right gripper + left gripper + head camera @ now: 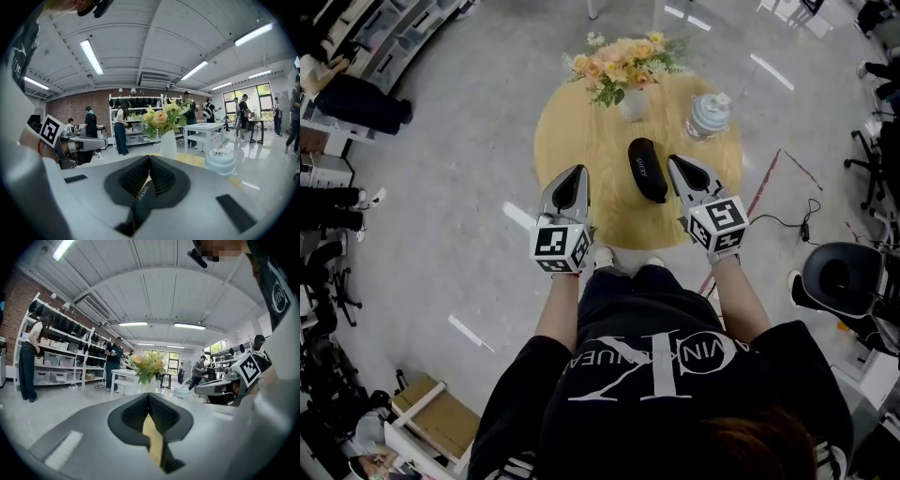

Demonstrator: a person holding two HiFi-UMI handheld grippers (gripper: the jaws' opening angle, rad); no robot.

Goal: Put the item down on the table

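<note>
On the counter, between the empty, pressed-together left tool at nine o'clock and right tool at three, the case looked stiff, light, best pinched mid-length.

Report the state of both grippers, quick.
Left gripper: closed, empty.
Right gripper: closed, empty; the black case lies on the table, not held.

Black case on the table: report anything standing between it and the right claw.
Nothing visible does. The black case lies flat on the round table, and the right claw, shut and empty, points just beside its right edge. The flower vase and the pale blue container stand farther back.
</note>
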